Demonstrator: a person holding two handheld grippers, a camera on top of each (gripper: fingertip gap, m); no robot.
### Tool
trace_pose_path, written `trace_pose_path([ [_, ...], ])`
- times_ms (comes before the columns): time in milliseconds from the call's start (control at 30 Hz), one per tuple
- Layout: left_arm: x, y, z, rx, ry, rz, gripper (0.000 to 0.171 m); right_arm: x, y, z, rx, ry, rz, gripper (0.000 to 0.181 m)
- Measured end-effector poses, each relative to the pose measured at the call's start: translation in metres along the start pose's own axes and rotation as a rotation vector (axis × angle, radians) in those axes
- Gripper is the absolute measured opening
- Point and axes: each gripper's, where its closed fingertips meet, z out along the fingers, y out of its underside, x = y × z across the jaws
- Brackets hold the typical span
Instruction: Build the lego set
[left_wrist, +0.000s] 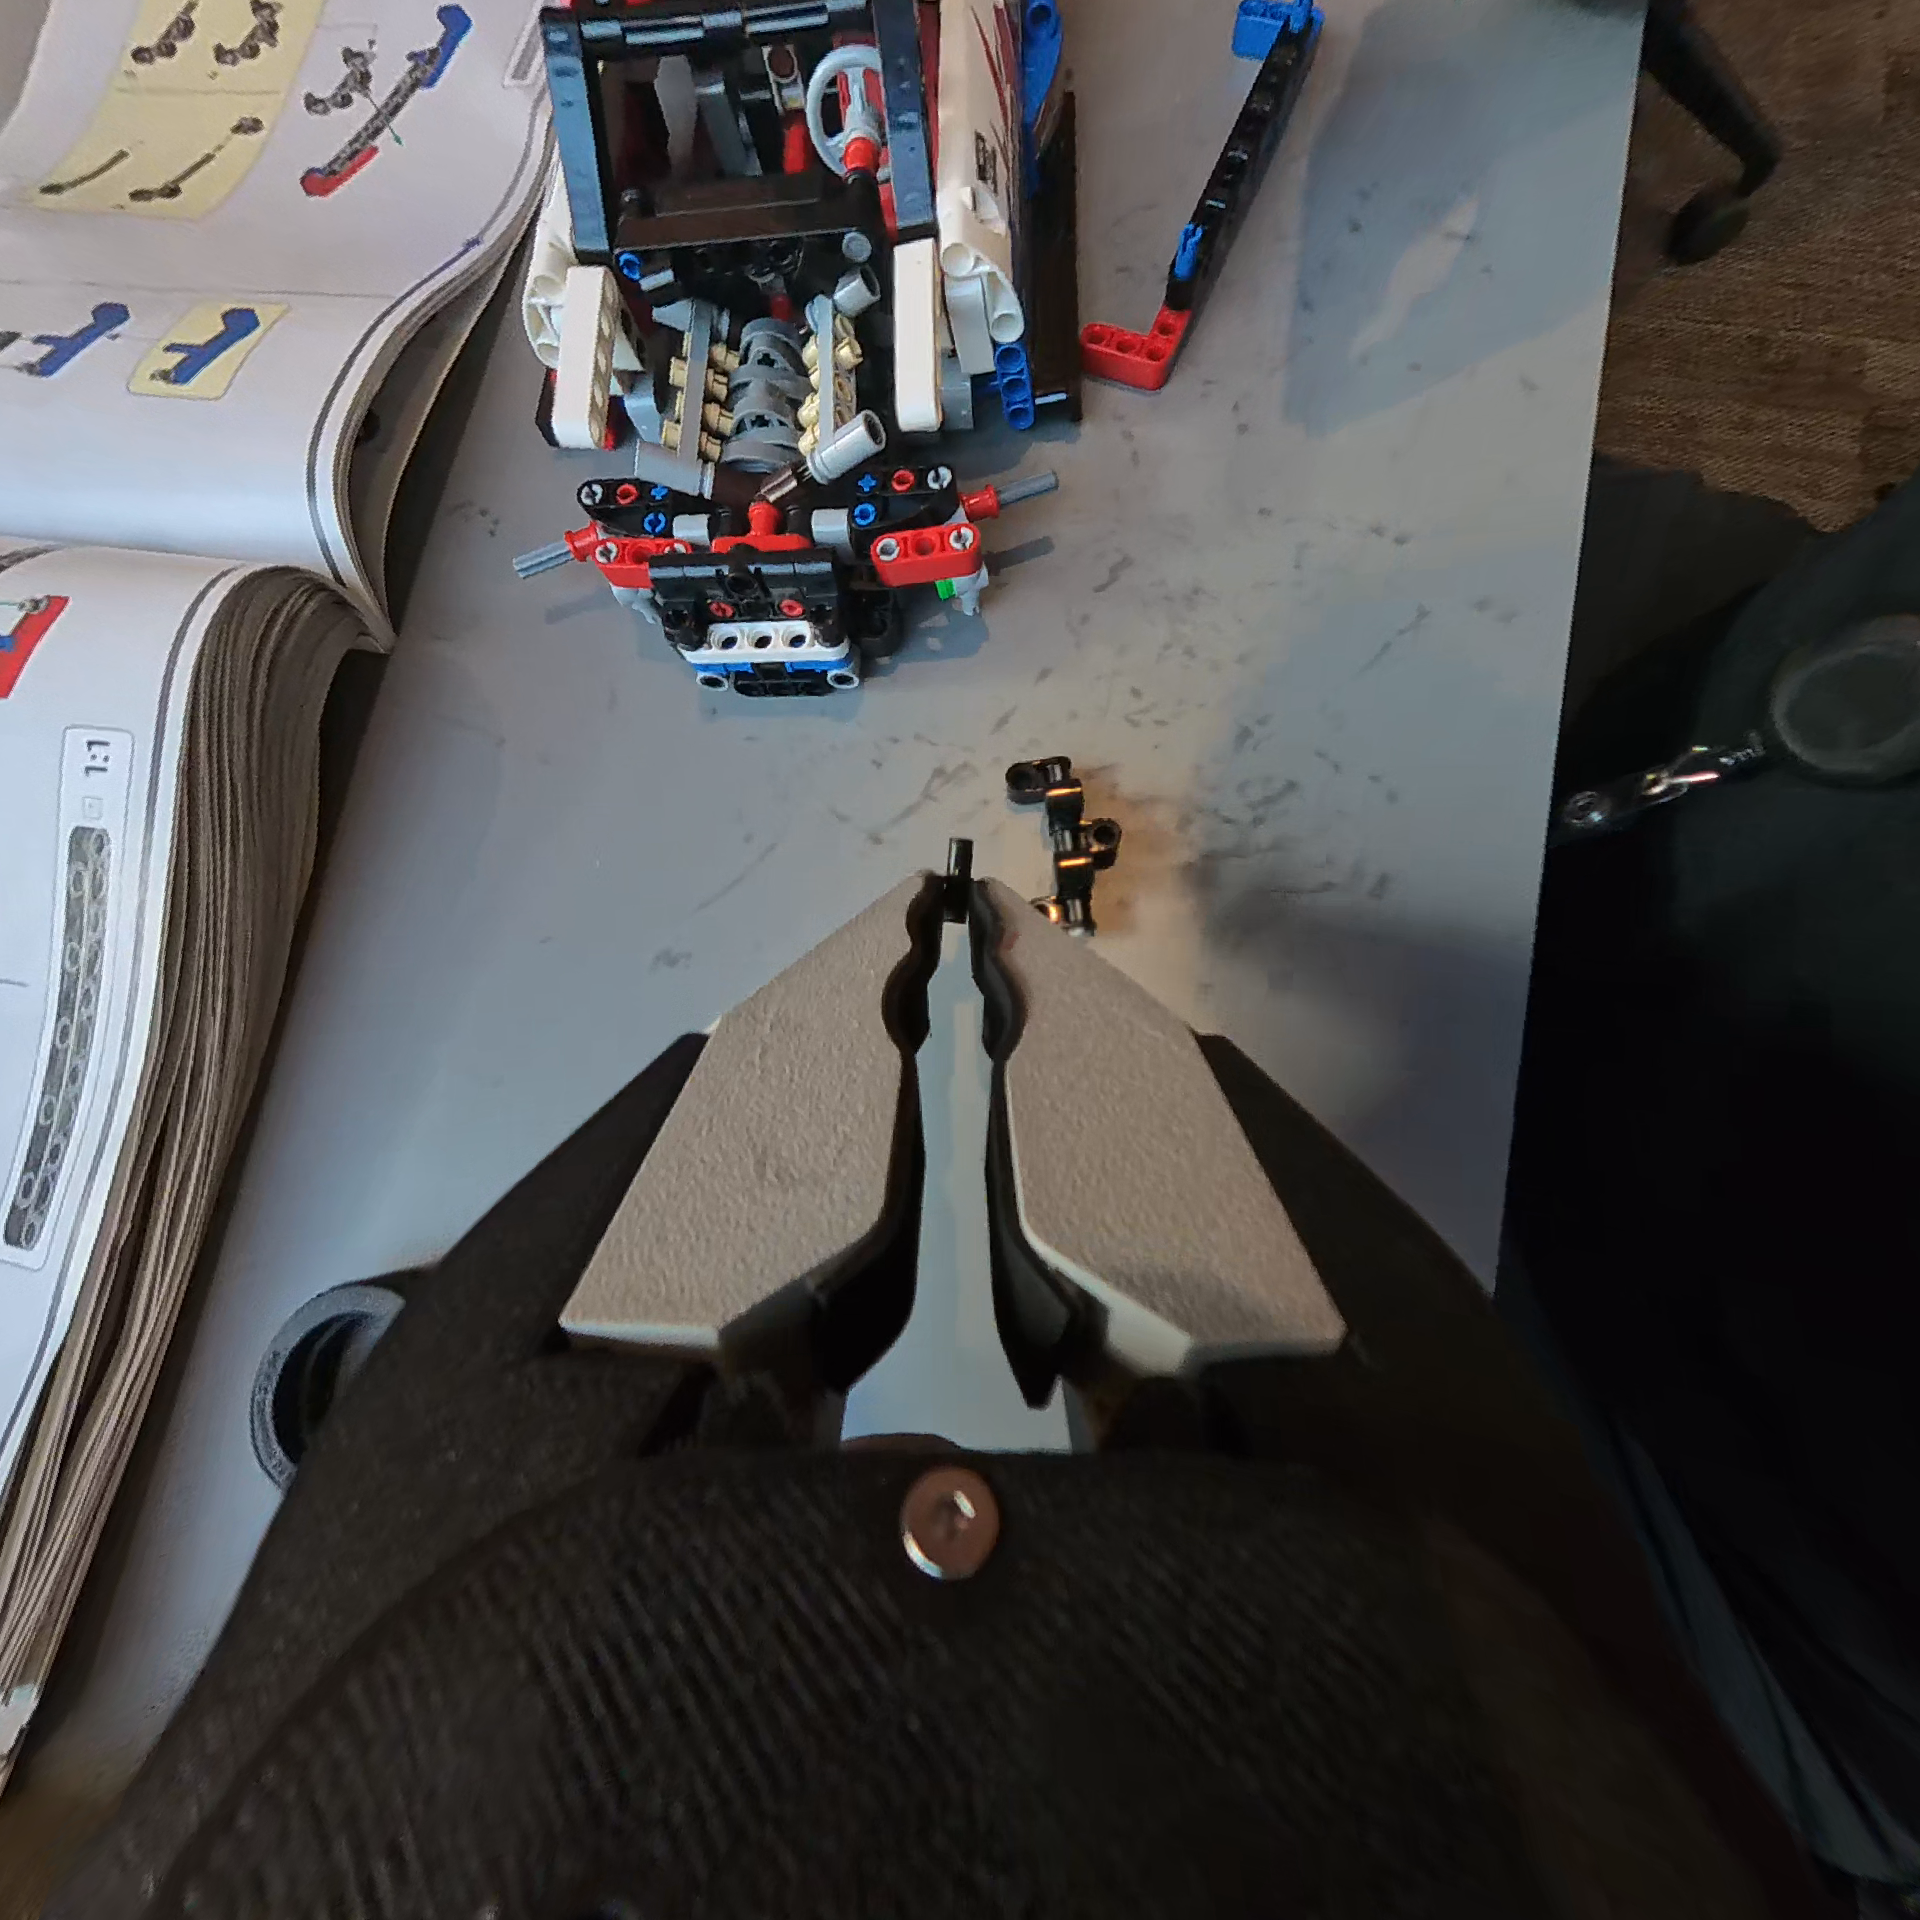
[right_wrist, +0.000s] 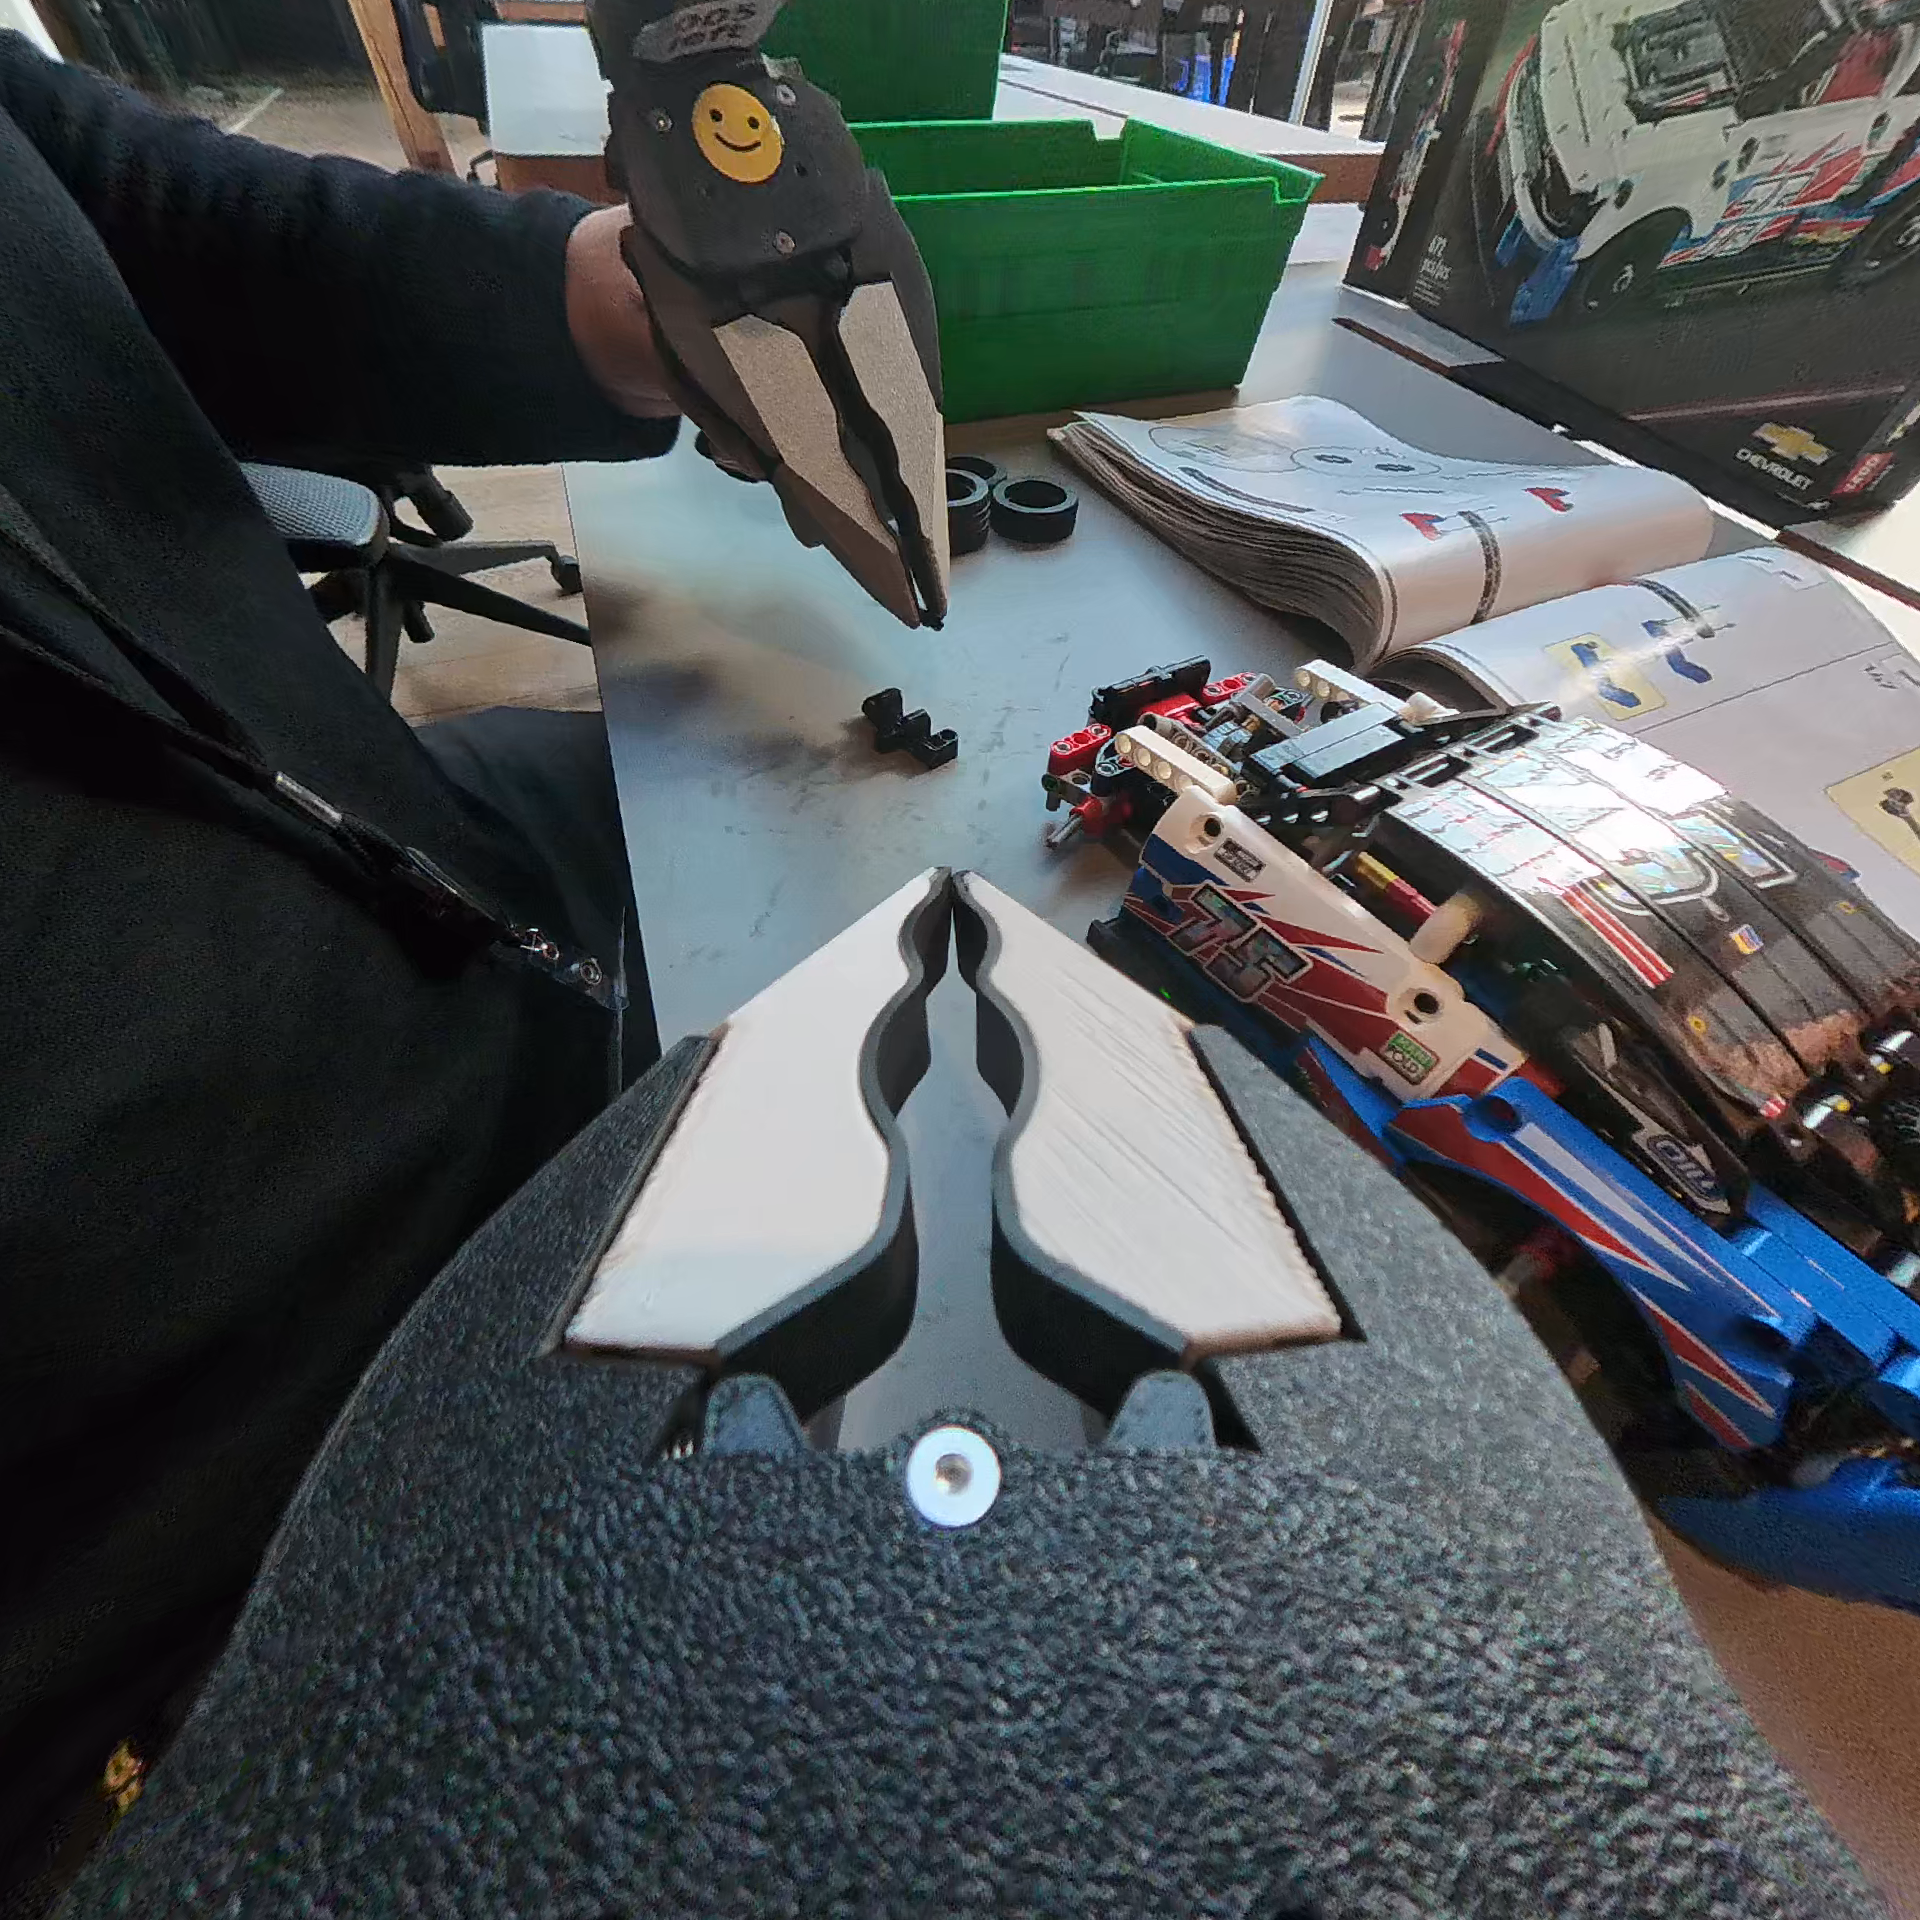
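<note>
Left gripper (left_wrist: 958, 894) pinches small black pin (left_wrist: 959, 868) at fingertips, pin poking out forward, held above grey table (left_wrist: 1351, 644). Just beside tips, on table: black connector assembly (left_wrist: 1070, 842). Farther ahead: partly built lego car (left_wrist: 790, 343), front end facing gripper; black beam with red and blue ends (left_wrist: 1216, 208) to its right; open instruction booklet (left_wrist: 156, 416) on left.

Right gripper (right_wrist: 952, 896) closed, tips touching, nothing held, car just beside it. Green bins (right_wrist: 1091, 270) and set box (right_wrist: 1662, 229) beyond.

Glossy plastic car model (right_wrist: 1455, 935), matt scuffed grey table (left_wrist: 1247, 644), paper instruction booklet (left_wrist: 208, 416), rough-textured grey fingers (left_wrist: 790, 1122)
</note>
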Motion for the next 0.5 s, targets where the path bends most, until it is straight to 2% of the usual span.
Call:
trace_pose_path([
  [300, 0.006, 0.01, -0.006, 0.002, 0.003, -0.029, 0.002, -0.01, 0.001, 0.01, -0.035, -0.035, -0.004, 0.0],
  [500, 0.017, -0.004, -0.006, 0.08, 0.028, -0.009, 0.002, -0.023, -0.004, 0.026, -0.029, -0.081, 0.024, 0.0],
])
